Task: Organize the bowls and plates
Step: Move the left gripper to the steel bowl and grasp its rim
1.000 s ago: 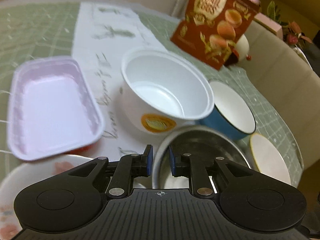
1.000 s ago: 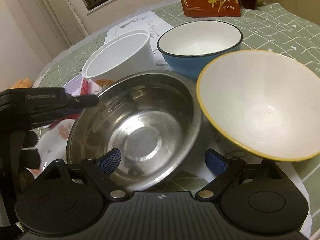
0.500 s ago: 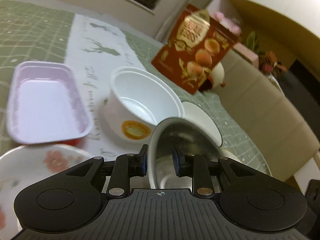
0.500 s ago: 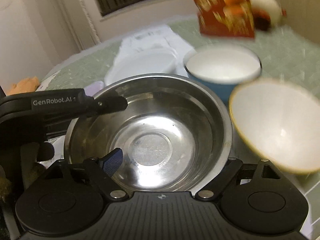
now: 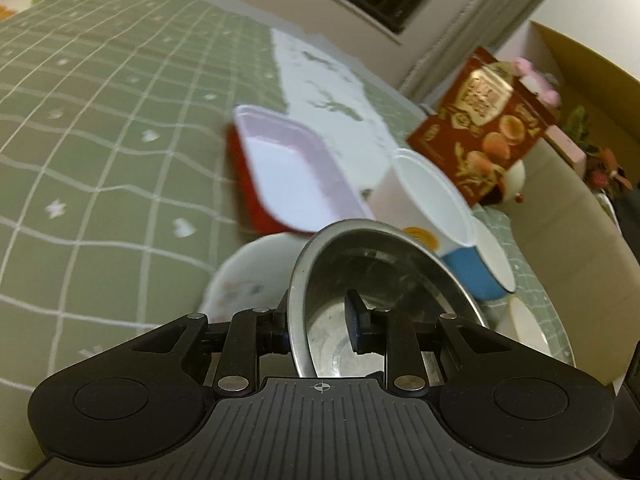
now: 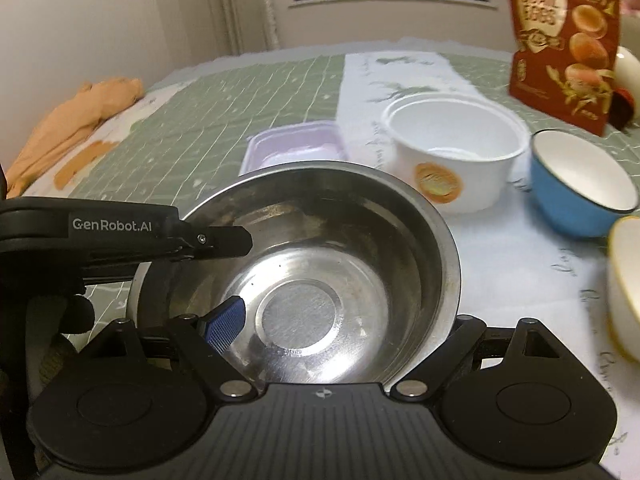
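My left gripper (image 5: pixel 320 326) is shut on the rim of a steel bowl (image 5: pixel 372 280) and holds it lifted and tilted. The steel bowl also fills the right wrist view (image 6: pixel 320 264), with the left gripper (image 6: pixel 224 240) clamped on its left rim. My right gripper (image 6: pixel 332 324) is open, with the bowl between its spread fingers; only the blue left pad (image 6: pixel 226 322) shows. On the table stand a white cup-like bowl (image 6: pixel 452 148), a blue bowl (image 6: pixel 576 188), a yellow-rimmed white bowl (image 6: pixel 624 284), a pink-white tray (image 5: pixel 288 172) and a floral plate (image 5: pixel 248 276).
A red snack bag (image 6: pixel 564 40) stands at the back right. An orange cloth (image 6: pixel 76 120) lies at the table's left edge. A green checked tablecloth (image 5: pixel 100 140) with a white runner (image 5: pixel 328 88) covers the table. A cardboard wall (image 5: pixel 580 208) stands to the right.
The steel bowl has risen off the table in my left gripper and moved left, away from the yellow-rimmed bowl. The right gripper has followed it and stays open.
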Demonstrator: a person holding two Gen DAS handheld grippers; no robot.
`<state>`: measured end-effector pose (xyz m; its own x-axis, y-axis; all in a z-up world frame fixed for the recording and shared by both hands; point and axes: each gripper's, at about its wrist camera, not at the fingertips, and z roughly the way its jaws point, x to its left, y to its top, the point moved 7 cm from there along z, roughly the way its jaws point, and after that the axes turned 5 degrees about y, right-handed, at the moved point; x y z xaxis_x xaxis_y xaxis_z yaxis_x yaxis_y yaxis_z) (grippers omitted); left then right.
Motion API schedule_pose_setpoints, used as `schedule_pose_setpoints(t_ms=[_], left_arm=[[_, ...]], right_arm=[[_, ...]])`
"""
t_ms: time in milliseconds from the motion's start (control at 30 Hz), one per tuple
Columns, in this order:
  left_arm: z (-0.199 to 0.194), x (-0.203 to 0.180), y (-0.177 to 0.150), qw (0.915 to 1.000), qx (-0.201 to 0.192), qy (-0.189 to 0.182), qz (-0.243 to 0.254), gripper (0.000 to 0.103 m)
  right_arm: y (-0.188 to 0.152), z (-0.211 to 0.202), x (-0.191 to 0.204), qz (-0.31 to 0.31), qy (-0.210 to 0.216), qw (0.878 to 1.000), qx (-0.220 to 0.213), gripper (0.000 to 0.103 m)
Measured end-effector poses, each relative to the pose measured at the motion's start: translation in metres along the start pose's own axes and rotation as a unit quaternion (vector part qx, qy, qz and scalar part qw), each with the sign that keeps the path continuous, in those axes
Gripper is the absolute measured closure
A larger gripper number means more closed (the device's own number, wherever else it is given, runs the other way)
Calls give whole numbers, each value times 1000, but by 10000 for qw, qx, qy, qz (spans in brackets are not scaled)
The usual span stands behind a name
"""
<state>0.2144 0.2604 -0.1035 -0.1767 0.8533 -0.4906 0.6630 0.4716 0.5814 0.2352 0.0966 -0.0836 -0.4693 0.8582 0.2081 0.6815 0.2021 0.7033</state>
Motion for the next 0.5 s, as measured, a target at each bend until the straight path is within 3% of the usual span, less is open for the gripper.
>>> schedule_pose_setpoints(t_ms=[200, 500], left_arm=[[4, 19, -8, 9997, 138, 214, -6, 76], [0, 25, -12, 9999, 74, 126, 28, 80]], right_arm=[[-8, 20, 15, 132, 118, 9990, 412, 15], [-6, 26, 17, -118, -63, 9988, 478, 15]])
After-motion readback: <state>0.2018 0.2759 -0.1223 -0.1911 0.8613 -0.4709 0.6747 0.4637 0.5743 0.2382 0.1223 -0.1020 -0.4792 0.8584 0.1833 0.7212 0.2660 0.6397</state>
